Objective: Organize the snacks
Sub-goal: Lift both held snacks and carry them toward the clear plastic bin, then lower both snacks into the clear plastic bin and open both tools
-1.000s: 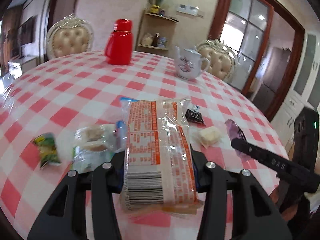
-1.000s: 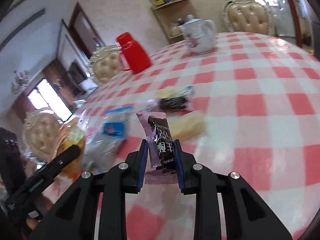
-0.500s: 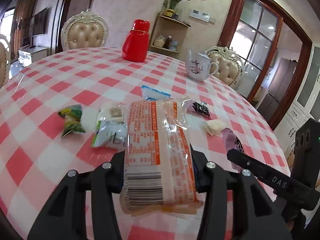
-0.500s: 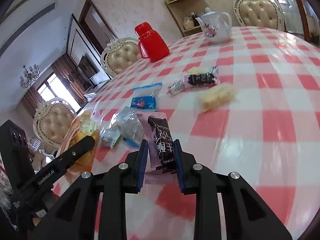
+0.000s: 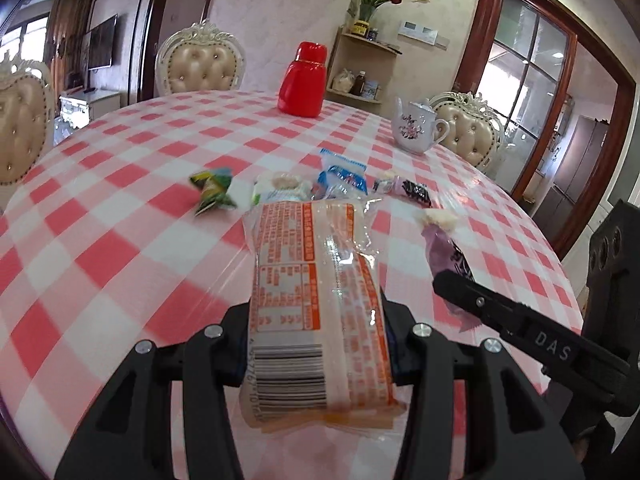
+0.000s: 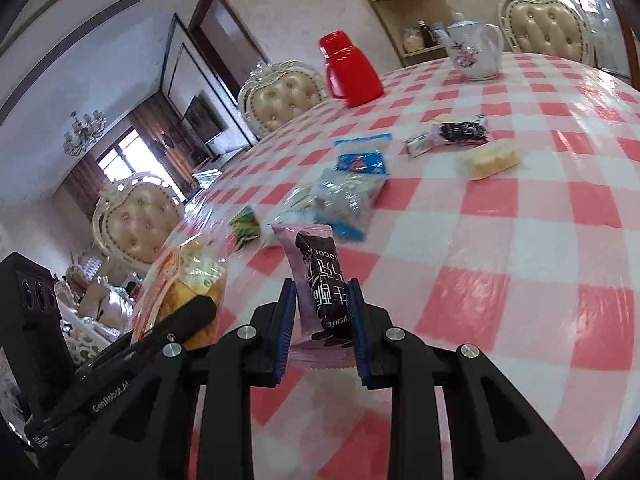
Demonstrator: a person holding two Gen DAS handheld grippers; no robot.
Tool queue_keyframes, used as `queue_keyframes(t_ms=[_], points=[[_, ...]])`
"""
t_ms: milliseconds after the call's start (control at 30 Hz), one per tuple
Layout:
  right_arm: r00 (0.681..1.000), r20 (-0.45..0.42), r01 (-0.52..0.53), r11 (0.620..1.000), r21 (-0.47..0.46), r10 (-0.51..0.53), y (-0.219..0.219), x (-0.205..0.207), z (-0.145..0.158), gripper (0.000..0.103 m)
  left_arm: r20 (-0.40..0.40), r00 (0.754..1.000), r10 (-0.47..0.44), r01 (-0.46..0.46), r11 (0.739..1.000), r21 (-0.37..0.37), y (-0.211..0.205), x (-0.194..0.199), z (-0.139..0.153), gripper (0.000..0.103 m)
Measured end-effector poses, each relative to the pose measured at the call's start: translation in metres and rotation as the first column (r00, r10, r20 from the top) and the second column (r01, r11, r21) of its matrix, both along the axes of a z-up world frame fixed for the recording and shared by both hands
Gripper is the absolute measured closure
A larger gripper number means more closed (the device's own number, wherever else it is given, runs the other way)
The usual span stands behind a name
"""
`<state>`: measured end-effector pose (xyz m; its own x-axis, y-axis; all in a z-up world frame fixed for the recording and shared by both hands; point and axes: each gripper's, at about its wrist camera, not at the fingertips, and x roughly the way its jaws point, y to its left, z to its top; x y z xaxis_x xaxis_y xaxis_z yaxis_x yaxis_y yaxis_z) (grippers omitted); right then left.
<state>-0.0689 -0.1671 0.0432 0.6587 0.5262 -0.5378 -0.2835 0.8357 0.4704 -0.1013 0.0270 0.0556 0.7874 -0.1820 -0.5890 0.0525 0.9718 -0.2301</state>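
Observation:
My left gripper (image 5: pixel 316 344) is shut on a long orange-and-clear bread packet (image 5: pixel 316 300), held above the near part of the checked table (image 5: pixel 120 240). My right gripper (image 6: pixel 322 320) is shut on a pink chocolate bar packet (image 6: pixel 320 276), also lifted; it shows in the left wrist view (image 5: pixel 448 256) at the right. On the table lie a green sachet (image 5: pixel 212 192), a white-green packet (image 5: pixel 280 188), a blue packet (image 5: pixel 344 172), a pink-black sachet (image 5: pixel 408 190) and a pale yellow wafer (image 6: pixel 490 158).
A red thermos (image 5: pixel 303 80) and a white flowered teapot (image 5: pixel 416 128) stand at the far side of the round table. Padded chairs (image 5: pixel 200 64) ring the table. A corner shelf (image 5: pixel 360 76) stands against the back wall.
Both grippers have pulled back and up from the snacks, each still holding its packet. The loose snacks now lie farther away on the table.

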Motion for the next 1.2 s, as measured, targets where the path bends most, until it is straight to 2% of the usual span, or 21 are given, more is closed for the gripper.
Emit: queue_keyframes(t_ms=[467, 867, 1033, 1200], points=[[0.986, 0.041, -0.156, 0.983, -0.095, 0.161, 0.064, -0.055, 0.014, 0.077, -0.030, 0.999, 0.043, -0.041, 0.997, 0.059, 0.033, -0.076, 0.001, 0.055], [0.960, 0.057, -0.261, 0.950, -0.171, 0.274, 0.115, -0.087, 0.021, 0.077, -0.043, 0.989, 0.143, -0.138, 0.985, 0.099, 0.084, -0.112, -0.004, 0.055], [0.929, 0.061, -0.345, 0.911, -0.225, 0.366, 0.158, -0.102, 0.025, 0.077, -0.052, 0.975, 0.218, -0.211, 0.972, 0.106, 0.122, -0.129, -0.004, 0.055], [0.875, 0.063, -0.444, 0.847, -0.292, 0.480, 0.214, -0.125, 0.028, 0.077, -0.071, 0.950, 0.303, -0.296, 0.951, 0.094, 0.172, -0.147, -0.001, 0.055]])
